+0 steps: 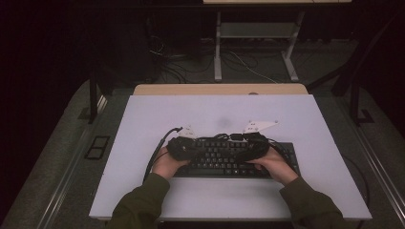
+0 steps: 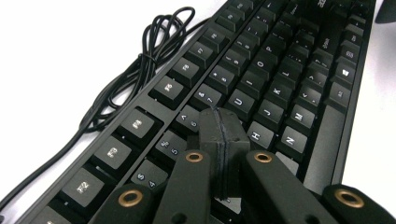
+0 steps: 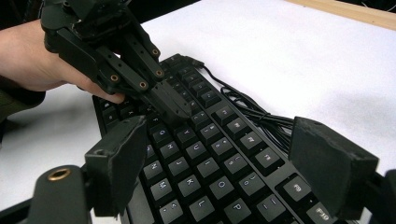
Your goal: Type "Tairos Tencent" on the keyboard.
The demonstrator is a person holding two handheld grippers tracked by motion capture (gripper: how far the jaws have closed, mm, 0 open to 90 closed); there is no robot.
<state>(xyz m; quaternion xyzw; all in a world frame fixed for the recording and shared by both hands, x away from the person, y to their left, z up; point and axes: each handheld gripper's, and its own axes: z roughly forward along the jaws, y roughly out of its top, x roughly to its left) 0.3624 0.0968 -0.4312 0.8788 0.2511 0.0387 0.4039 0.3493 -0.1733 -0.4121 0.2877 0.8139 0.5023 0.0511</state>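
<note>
Two grippers work over the black keyboard (image 1: 234, 160), flat in the lower middle of the high view on the matte white table (image 1: 143, 124). My left gripper (image 2: 223, 140) is clenched, its rubber pads together, perhaps touching square glossy keys. My right gripper (image 3: 233, 168) stands released above them. Thin round cable (image 2: 135, 74) lies bundled in the upper left of the left gripper view.

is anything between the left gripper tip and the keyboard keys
Nothing visible is. In the left gripper view the left gripper, jaws pressed together, sits right over the keyboard near the 6, Y and H keys. The coiled cable lies off to the side on the table. The right gripper stands open above other keys.
</note>
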